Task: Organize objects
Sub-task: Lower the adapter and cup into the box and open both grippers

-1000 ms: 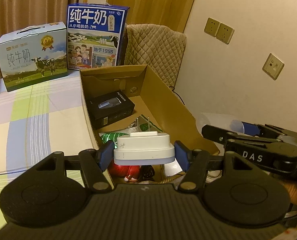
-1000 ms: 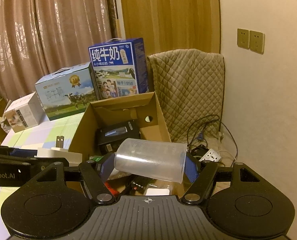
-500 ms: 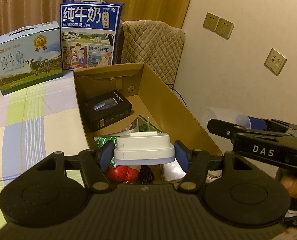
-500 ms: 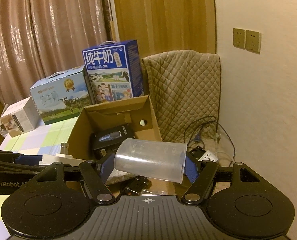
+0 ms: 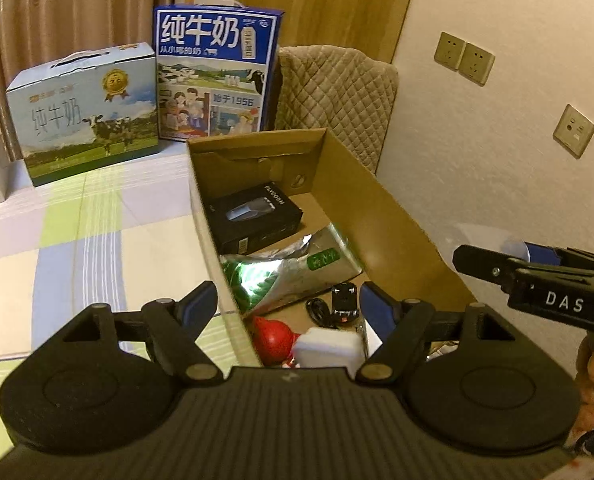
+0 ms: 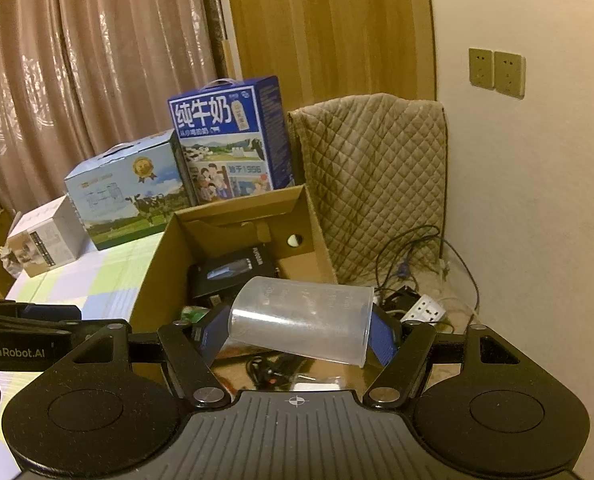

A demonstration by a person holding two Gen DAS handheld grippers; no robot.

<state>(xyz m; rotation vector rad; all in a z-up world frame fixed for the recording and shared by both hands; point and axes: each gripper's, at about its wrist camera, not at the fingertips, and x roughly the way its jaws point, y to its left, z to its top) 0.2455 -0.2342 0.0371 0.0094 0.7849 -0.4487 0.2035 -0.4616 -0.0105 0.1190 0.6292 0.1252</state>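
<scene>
My left gripper [image 5: 289, 303] stands open above the near end of the open cardboard box [image 5: 381, 204]. The white plug adapter [image 5: 328, 347] lies inside the box below it, beside a red object [image 5: 273, 338]. The box also holds a black product box [image 5: 255, 218], a silver foil bag [image 5: 293, 264] and a small black charger with cable [image 5: 343, 300]. My right gripper [image 6: 299, 334] is shut on a clear plastic measuring cup [image 6: 301, 318], held on its side above the box [image 6: 157, 272]. The right gripper [image 5: 537, 276] shows at the right of the left wrist view.
Two milk cartons [image 5: 217, 72] [image 5: 85, 108] stand behind the box on a checked tablecloth [image 5: 77, 240]. A small white box [image 6: 43, 236] sits further left. A quilted cover [image 6: 377, 172] hangs by the wall, with cables and a power strip [image 6: 425, 308] below.
The left gripper opened and let go of the white plug adapter, which dropped into the near end of the box. The right gripper still holds the cup.
</scene>
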